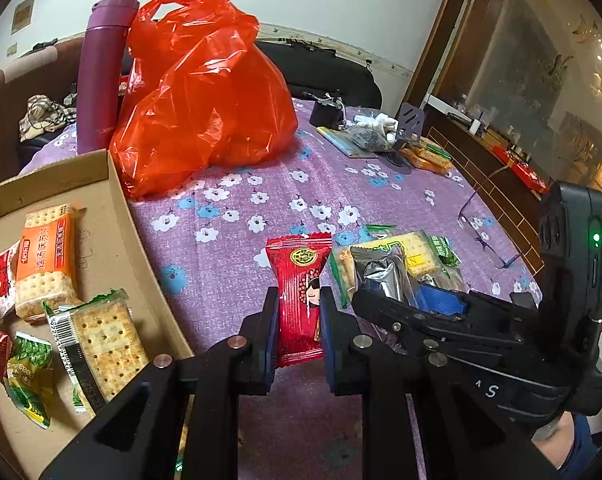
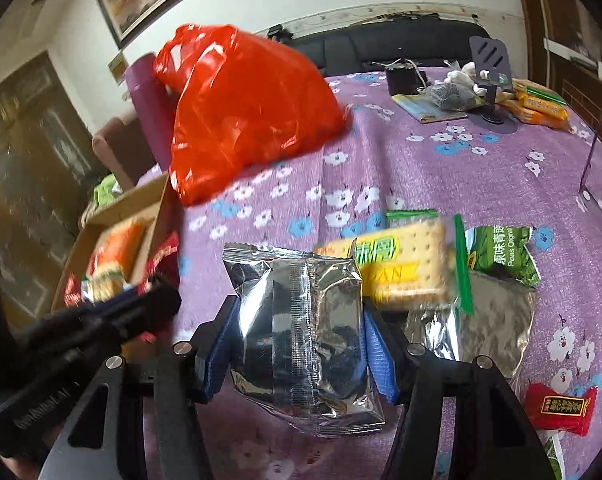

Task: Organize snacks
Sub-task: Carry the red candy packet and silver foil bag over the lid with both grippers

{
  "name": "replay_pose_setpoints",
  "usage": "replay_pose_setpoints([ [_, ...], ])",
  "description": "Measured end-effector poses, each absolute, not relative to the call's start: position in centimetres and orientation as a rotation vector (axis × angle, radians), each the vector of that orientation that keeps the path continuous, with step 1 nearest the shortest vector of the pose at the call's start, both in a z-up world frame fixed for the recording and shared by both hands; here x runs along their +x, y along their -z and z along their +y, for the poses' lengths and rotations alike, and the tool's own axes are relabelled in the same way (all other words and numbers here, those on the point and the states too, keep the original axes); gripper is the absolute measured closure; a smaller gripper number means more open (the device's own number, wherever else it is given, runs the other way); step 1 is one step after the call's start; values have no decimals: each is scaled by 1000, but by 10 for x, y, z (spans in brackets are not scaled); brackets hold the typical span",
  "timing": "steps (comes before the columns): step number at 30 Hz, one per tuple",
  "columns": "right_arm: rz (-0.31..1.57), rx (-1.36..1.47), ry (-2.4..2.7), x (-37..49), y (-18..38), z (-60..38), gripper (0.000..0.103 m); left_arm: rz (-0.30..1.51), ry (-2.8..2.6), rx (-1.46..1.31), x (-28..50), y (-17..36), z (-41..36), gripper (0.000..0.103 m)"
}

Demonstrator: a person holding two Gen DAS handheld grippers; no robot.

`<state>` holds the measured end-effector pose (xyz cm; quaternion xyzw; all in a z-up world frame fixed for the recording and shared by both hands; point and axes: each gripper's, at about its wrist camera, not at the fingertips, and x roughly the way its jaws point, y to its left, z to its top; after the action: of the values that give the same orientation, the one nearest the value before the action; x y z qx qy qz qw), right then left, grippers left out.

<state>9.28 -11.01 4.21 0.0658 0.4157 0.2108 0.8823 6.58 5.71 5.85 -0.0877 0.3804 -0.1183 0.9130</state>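
Observation:
My left gripper (image 1: 299, 334) is shut on a red candy packet (image 1: 299, 292), held upright above the purple flowered tablecloth (image 1: 237, 208), just right of the cardboard box (image 1: 113, 216). The box holds cracker packs (image 1: 47, 260) and green pea packets (image 1: 31, 376). My right gripper (image 2: 299, 344) is shut on a silver foil snack packet (image 2: 301, 336), lifted over the cloth. Behind it lie a yellow cracker pack (image 2: 405, 264), a green pea packet (image 2: 501, 252), another foil packet (image 2: 481, 328) and a red candy (image 2: 561, 404). The right gripper also shows in the left wrist view (image 1: 405, 300).
A red plastic bag (image 1: 205, 92) and a purple flask (image 1: 103, 68) stand behind the box. At the far right of the table are a book, a dark pouch, a phone stand (image 1: 411, 124) and orange snack boxes (image 1: 429, 156). Glasses (image 1: 485, 236) lie near the right edge.

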Motion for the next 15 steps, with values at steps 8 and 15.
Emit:
replay_pose_setpoints([
  [8,839,161,-458,91,-46,-114,40,777,235,-175,65,-59,57,86],
  [15,798,126,-462,82,-50,-109,40,752,232,-191,63,-67,62,86],
])
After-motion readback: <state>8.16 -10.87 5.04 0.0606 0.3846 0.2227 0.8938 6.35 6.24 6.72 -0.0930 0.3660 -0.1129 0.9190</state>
